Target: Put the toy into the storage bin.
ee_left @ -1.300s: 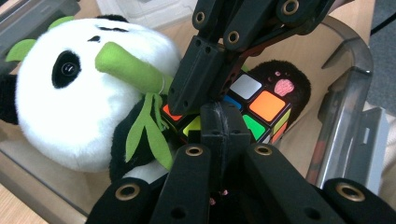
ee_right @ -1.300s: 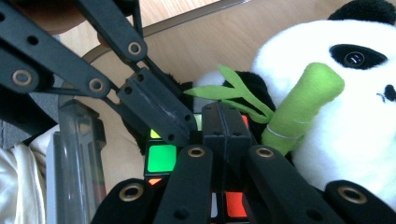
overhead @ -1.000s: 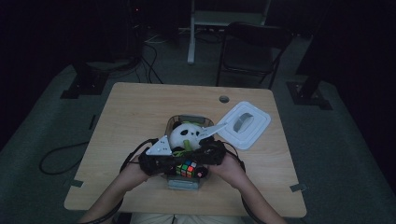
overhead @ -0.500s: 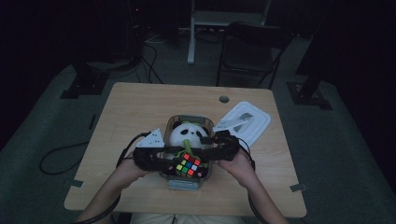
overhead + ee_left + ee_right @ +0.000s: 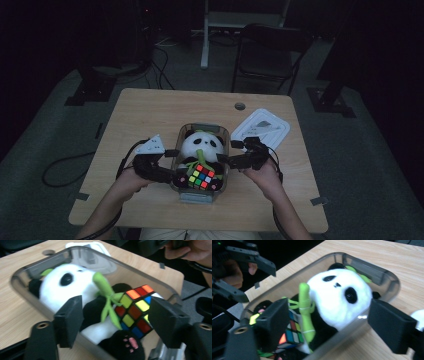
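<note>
Flanking clear bin mid-table, we have left gripper and right gripper at its sides; jaws just been opening, nothing between pads. Panda plush and puzzle cube sit inside; lid lies just beside, ready for closing.

a dim lab or studio: wooden table, stand bases, floor cables, chair
</note>
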Demonstrator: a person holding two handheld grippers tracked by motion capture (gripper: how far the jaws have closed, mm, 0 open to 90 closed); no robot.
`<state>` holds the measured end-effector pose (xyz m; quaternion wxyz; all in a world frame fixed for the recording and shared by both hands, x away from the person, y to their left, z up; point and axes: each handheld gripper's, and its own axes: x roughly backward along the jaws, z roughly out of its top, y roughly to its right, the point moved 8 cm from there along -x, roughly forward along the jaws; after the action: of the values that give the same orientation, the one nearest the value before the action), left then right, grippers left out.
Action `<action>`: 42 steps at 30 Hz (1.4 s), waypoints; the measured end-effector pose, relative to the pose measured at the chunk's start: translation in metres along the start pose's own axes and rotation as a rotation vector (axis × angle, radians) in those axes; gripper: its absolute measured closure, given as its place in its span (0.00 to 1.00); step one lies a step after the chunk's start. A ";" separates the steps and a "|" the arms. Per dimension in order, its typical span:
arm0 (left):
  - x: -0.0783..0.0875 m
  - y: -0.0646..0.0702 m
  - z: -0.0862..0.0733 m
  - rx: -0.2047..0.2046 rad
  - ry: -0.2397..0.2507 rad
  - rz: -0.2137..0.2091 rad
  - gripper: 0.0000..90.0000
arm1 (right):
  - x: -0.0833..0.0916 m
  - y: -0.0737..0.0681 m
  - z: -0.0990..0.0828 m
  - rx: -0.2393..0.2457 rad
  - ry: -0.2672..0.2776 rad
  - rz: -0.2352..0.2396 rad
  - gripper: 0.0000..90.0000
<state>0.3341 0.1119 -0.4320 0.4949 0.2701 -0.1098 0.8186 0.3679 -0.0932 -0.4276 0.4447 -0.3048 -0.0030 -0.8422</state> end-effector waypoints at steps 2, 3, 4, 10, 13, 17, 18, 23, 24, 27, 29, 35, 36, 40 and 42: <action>0.002 -0.005 -0.003 0.002 -0.005 0.015 0.28 | 0.002 0.004 -0.003 -0.004 -0.002 -0.006 0.15; 0.003 -0.007 -0.005 0.002 -0.005 0.029 0.28 | 0.003 0.007 -0.004 -0.009 0.002 -0.015 0.15; 0.003 -0.009 -0.007 0.006 -0.010 0.037 0.24 | 0.004 0.011 -0.005 -0.014 0.006 -0.023 0.15; 0.008 -0.017 -0.015 0.010 -0.019 0.086 0.12 | 0.011 0.033 -0.012 -0.043 0.013 -0.102 0.15; 0.012 -0.022 -0.017 0.026 -0.013 0.100 0.11 | 0.013 0.044 -0.016 -0.047 0.005 -0.141 0.15; 0.015 -0.027 -0.022 0.037 -0.017 0.117 0.02 | 0.018 0.062 -0.023 -0.069 0.008 -0.209 0.16; 0.015 -0.028 -0.024 0.041 -0.017 0.119 0.02 | 0.019 0.067 -0.024 -0.085 0.009 -0.221 0.16; 0.016 -0.036 -0.032 0.061 -0.011 0.132 0.02 | 0.023 0.095 -0.034 -0.145 0.029 -0.293 0.20; 0.015 -0.038 -0.035 0.060 -0.008 0.144 0.02 | 0.022 0.102 -0.037 -0.158 0.025 -0.313 0.20; 0.014 -0.043 -0.041 0.061 0.004 0.145 0.02 | 0.017 0.121 -0.045 -0.195 0.015 -0.367 0.25; 0.012 -0.047 -0.047 0.053 0.010 0.159 0.02 | 0.013 0.134 -0.050 -0.215 0.009 -0.408 0.26; 0.004 -0.058 -0.064 0.051 0.023 0.177 0.02 | -0.001 0.166 -0.056 -0.259 0.027 -0.538 0.28; 0.002 -0.059 -0.066 0.054 0.022 0.182 0.02 | -0.003 0.170 -0.056 -0.264 0.030 -0.555 0.28; -0.003 -0.061 -0.073 0.060 0.019 0.180 0.02 | -0.016 0.186 -0.052 -0.292 0.039 -0.611 0.33; -0.005 -0.061 -0.075 0.060 0.015 0.185 0.02 | -0.022 0.194 -0.049 -0.298 0.034 -0.647 0.36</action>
<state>0.3640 0.1713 -0.5024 0.4097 0.2675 -0.1059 0.8657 0.4974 -0.2071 -0.5310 0.1059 -0.3356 0.0310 -0.9355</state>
